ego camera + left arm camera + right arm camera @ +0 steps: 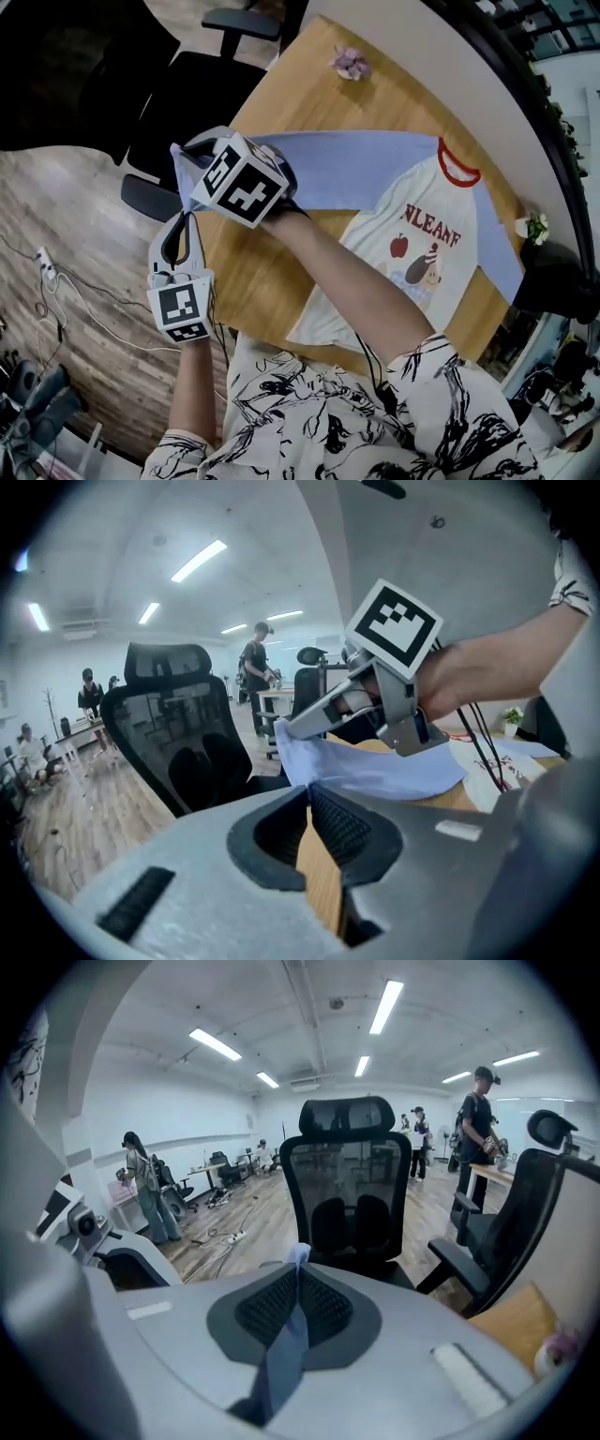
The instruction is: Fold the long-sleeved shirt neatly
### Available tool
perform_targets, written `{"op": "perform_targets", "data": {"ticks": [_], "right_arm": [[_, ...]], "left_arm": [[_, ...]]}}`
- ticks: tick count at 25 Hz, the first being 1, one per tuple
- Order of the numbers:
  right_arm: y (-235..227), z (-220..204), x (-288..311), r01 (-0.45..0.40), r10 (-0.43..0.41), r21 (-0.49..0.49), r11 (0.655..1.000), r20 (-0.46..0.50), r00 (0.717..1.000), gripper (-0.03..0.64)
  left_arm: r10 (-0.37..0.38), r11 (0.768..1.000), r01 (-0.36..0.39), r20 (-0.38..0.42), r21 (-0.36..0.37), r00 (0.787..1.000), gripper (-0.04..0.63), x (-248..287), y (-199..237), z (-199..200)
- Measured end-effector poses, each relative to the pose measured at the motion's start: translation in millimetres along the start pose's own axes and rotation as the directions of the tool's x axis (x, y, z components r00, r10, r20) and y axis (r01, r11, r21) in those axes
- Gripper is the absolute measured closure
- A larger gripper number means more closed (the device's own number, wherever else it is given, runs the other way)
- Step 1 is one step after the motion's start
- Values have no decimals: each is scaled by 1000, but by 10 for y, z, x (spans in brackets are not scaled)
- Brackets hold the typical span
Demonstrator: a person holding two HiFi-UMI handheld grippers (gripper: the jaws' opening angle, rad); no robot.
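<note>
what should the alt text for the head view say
Seen from above, the left gripper and the right gripper are both shut on the end of the blue sleeve of a shirt at the edge of a wooden table. The rest of it, white with a red collar and cartoon print, lies flat on the table.

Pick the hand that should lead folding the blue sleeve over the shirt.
Right, probably. The right gripper has the sleeve running deep between its shut jaws; the left gripper seems to nip only an edge at its tips.
</note>
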State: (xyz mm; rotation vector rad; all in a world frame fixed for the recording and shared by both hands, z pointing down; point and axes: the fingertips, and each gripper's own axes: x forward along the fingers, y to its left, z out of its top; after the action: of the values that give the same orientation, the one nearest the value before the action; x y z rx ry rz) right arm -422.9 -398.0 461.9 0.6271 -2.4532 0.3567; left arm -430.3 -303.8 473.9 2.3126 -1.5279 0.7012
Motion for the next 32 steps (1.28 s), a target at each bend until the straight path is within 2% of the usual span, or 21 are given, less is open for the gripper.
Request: {"op": "perform_targets", "data": {"ticks": [5,8,12,18,22,25,30,32], "right_arm": [[-221,278,-451,56,-64,80,995,101,993,597],[-382,384,-936,95,-117,129,987,179,977,597],[-524,394,-1749,126,-169,169,978,277,946,597],[-779,208,-3183,176,-260,232,957,406,876,597],[-874,38,-4169,232,-335,267,935,457,824,598],[-872,-197,-4783,285,-386,275,918,462,799,598],[-963,-929,-5604,360,-489,346,866,445,750,597],[-1002,-1348,-5843,378,-522,376,846,437,733,597]], "left_arm": [[-46,999,45,97,15,994,575,-57,-158,533],[-104,994,105,191,7,976,575,-92,-451,913],[-189,982,189,293,30,937,575,-178,-1102,1400],[-332,943,295,379,154,864,575,-336,-2266,2150],[-412,910,348,392,227,822,575,-537,-3094,2508],[-457,887,383,380,256,804,574,-660,-3702,2586],[-543,834,466,297,295,785,574,-684,-4703,2406],[-583,807,503,284,310,761,574,-621,-5117,2280]]}}
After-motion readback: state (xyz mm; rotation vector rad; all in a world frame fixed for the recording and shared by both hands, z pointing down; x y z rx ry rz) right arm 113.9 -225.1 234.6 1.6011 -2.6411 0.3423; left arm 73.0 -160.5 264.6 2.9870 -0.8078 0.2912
